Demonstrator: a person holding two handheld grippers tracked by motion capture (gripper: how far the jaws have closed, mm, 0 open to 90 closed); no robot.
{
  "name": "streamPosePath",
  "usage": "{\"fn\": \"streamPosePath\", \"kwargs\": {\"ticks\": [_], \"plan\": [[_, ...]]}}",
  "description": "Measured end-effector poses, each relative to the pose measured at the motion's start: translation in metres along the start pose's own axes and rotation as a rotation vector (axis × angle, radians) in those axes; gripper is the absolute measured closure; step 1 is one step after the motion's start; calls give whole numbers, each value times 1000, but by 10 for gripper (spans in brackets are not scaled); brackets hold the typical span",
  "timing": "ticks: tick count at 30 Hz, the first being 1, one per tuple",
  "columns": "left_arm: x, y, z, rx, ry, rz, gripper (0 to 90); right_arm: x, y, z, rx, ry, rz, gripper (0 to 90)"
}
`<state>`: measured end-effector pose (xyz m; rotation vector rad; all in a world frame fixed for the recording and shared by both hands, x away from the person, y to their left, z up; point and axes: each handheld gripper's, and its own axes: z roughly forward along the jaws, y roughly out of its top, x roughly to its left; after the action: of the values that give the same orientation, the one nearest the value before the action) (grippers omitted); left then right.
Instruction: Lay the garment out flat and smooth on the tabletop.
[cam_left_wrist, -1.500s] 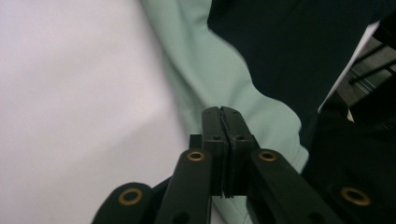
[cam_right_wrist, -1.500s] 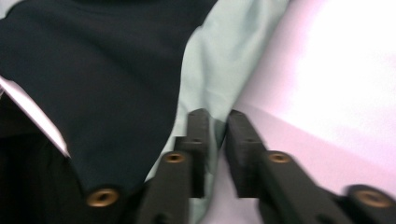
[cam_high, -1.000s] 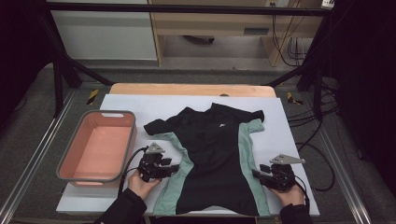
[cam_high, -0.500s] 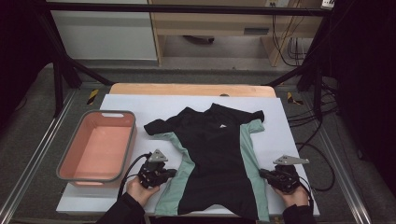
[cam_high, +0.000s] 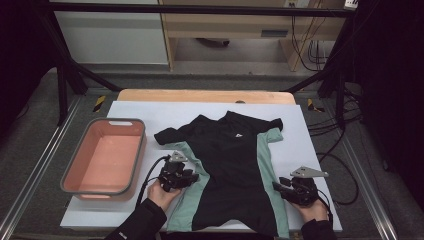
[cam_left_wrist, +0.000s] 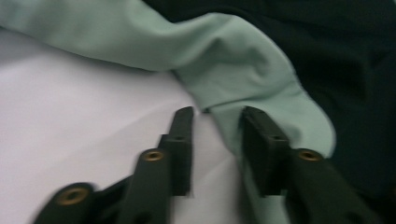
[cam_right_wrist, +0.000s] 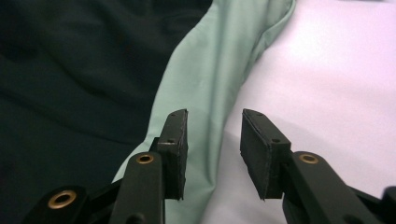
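Observation:
A black shirt (cam_high: 230, 165) with mint-green side panels lies flat, collar away from me, on a white sheet (cam_high: 145, 114). My left gripper (cam_high: 190, 176) rests over the shirt's left green panel (cam_left_wrist: 243, 70). Its jaws have just been opening, and the panel's edge lies loose between them (cam_left_wrist: 215, 114) without being pinched. My right gripper (cam_high: 276, 186) sits at the right green panel (cam_right_wrist: 210, 70). Its jaws have also just been opening and stand apart (cam_right_wrist: 214, 116), with the panel's edge and the white sheet between them and the pads not pressing.
A pink tub with a grey rim (cam_high: 75, 161) stands on the left of the sheet. A wooden board (cam_high: 200, 95) runs along the far edge. Cables (cam_high: 345, 165) trail on the right. Small yellow-and-black tools (cam_high: 99, 103) (cam_high: 314, 106) lie beyond the sheet's corners.
The left gripper has shifted slightly right, onto the green panel. The right gripper moved a little outward and came back. Both pairs of jaws stand apart now.

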<state>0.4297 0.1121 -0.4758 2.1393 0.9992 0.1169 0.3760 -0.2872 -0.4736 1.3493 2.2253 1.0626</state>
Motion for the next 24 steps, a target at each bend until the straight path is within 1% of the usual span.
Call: {"fn": "streamPosePath", "kwargs": {"ticks": [1, 2, 3, 5, 6, 7, 8, 9, 10, 12, 13, 14, 15, 16, 17, 18, 20, 21, 22, 23, 24], "plan": [[-2, -1, 1, 0, -2, -2, 845, 0, 0, 1, -2, 1, 7, 624], [-3, -1, 1, 1, -19, 14, 872, -1, 0, 3, 3, 6, 14, 633], [-4, -1, 0, 1, -19, 27, 897, -1, 1, 4, 10, 12, 14, 646], [-6, -2, -3, -14, -10, 50, 900, 2, 1, 9, 25, 21, 10, 675], [-6, -2, -6, -30, -14, 55, 900, 4, 2, 11, 32, 18, 4, 698], [-6, -2, -8, -39, -9, 55, 900, 6, 2, 12, 32, 8, -12, 723], [-5, -2, -11, -53, -5, 56, 900, 6, 3, 12, 34, 5, -13, 753], [-4, -2, -13, -56, -8, 56, 900, 7, 3, 12, 41, 0, -15, 819], [-3, -2, -14, -58, -15, 49, 900, 7, 4, 11, 38, 2, -9, 841], [-4, -2, -13, -69, 9, 48, 897, 4, 4, 8, 24, 6, -2, 833], [-5, -2, -10, -74, 19, 29, 869, 4, 4, 7, 24, 4, -1, 804], [-5, -1, -8, -70, 25, 14, 732, 3, 3, 6, 18, -1, 3, 760], [-5, 0, -5, -62, 21, 7, 658, 3, 3, 6, 11, -7, 4, 740], [-6, 0, -3, -68, 13, -3, 652, 4, 2, 6, 5, -5, 12, 700], [-7, 0, -1, -72, 17, -7, 602, 4, 2, 6, 0, -10, 15, 659], [-8, 0, 0, -73, 25, -9, 584, 3, 1, 5, -1, -11, 7, 646], [-9, 1, 4, -59, 28, -17, 583, 3, 0, 6, -3, -9, 7, 641], [-10, 0, 6, -46, 26, -18, 611, 3, 0, 7, -2, -7, 13, 650], [-12, -1, 7, -54, 47, -6, 648, 3, 0, 9, 5, -5, 13, 667], [-14, -1, 7, -50, 59, 10, 716, 3, -1, 10, 14, -1, 12, 688], [-14, -1, 7, -44, 57, 18, 807, 4, -1, 10, 18, -7, 7, 734]]}}
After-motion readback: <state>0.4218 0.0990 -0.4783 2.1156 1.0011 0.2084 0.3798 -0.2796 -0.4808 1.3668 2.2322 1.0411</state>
